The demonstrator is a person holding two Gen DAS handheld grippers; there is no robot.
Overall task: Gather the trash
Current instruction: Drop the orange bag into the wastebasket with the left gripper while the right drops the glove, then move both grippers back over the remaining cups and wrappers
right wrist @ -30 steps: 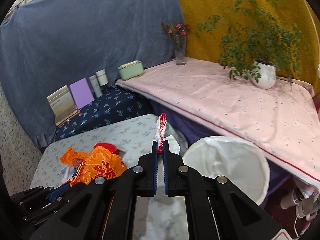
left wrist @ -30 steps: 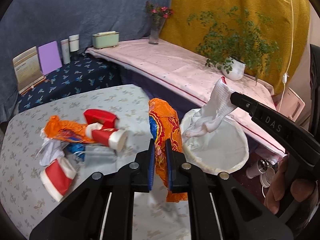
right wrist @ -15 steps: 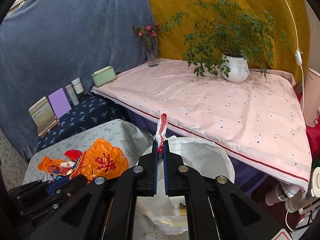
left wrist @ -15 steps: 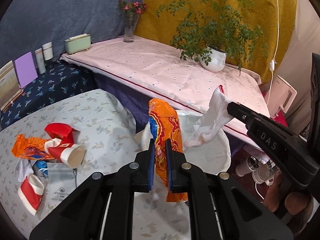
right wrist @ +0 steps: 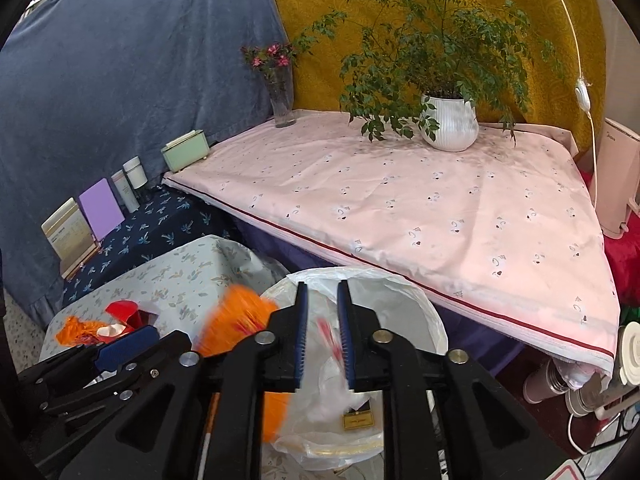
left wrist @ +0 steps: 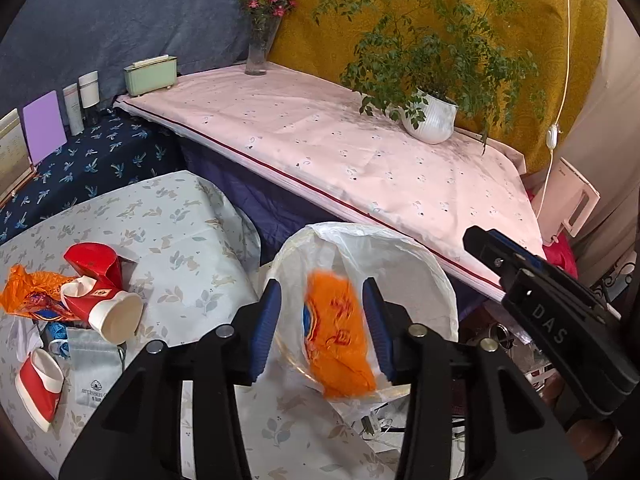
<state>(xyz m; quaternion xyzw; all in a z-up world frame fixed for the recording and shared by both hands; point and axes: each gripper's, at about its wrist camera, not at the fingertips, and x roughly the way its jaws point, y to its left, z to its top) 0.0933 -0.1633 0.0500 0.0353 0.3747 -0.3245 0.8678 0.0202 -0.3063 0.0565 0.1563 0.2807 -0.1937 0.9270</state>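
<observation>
Both grippers have let go over the bin [left wrist: 436,280] at lower centre. The left gripper [left wrist: 322,328] is spreading, and its orange wrapper [left wrist: 340,344] drops blurred between the pads, untouched. The right gripper [right wrist: 322,336] is opening too, its white scrap [right wrist: 332,344] falling. More trash, including cups [left wrist: 104,300], waits at lower left.

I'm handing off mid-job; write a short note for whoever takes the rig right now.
Left gripper: jaws opening, orange wrapper loose between them, blurred, over the bin bag.
Right gripper: jaws opening, red-and-white wrapper loose between them, blurred, over the same bag.
Done: both pieces released.
Left: on the floral table, red paper cups, another orange wrapper, grey pouch.
</observation>
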